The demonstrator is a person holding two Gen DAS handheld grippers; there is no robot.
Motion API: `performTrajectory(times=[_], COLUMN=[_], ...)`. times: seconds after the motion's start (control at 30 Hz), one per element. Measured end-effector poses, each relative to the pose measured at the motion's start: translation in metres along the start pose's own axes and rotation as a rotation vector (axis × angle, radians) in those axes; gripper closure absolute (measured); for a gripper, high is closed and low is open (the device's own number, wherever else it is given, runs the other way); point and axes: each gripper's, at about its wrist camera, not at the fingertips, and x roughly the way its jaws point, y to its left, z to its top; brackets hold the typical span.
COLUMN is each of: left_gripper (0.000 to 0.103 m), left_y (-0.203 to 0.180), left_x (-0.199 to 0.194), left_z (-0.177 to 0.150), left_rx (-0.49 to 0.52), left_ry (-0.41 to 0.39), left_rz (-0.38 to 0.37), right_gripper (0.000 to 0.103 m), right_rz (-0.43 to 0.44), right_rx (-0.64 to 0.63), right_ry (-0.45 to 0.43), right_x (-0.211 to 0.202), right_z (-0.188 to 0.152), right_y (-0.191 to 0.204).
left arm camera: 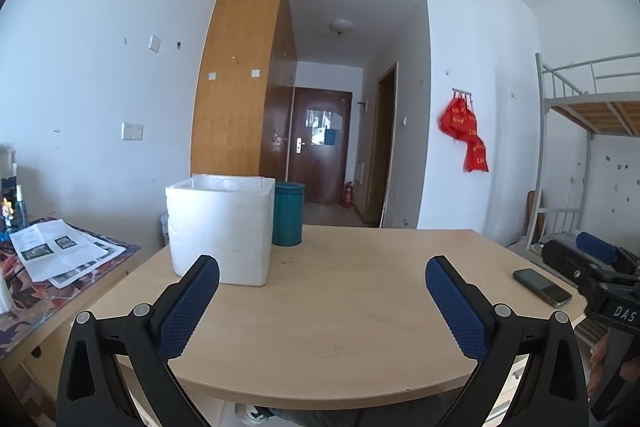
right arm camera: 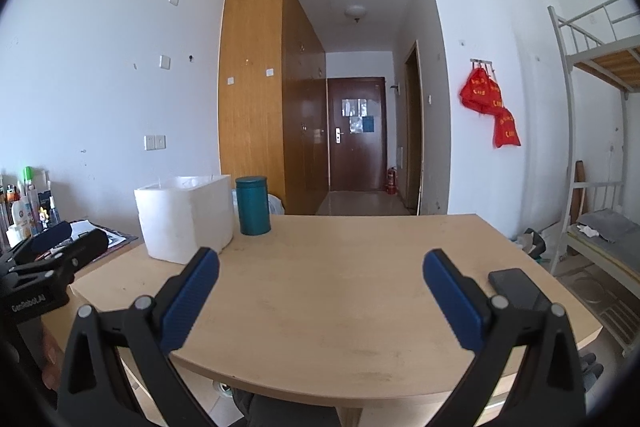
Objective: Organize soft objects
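A white foam box (left arm camera: 220, 227) with a plastic liner stands at the far left of the light wooden table (left arm camera: 340, 307); it also shows in the right wrist view (right arm camera: 186, 221). A teal canister (left arm camera: 287, 213) stands just right of the box, and shows in the right wrist view too (right arm camera: 253, 205). My left gripper (left arm camera: 322, 281) is open and empty above the table's near edge. My right gripper (right arm camera: 321, 277) is open and empty, likewise over the near edge. No soft object is visible on the table.
A black phone (left arm camera: 542, 287) lies at the table's right edge, also in the right wrist view (right arm camera: 518, 289). A side desk with papers (left arm camera: 60, 255) and bottles (right arm camera: 24, 203) stands left. A bunk bed (right arm camera: 600, 147) stands right. Red bags (left arm camera: 466, 133) hang on the wall.
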Motion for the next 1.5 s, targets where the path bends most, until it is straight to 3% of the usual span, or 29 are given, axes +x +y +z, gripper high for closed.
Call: performTrajectory(times=[1.5], left_gripper=[0.0], left_y=[-0.009], left_x=[-0.0086], left_z=[0.006], left_rx=[0.018], left_ry=[-0.021], left_rz=[-0.008], right_gripper=[0.0], right_rz=[-0.01], right_rx=[-0.008], right_ry=[-0.007], right_x=[-0.0079], right_z=[0.0029], right_y=[0.0044])
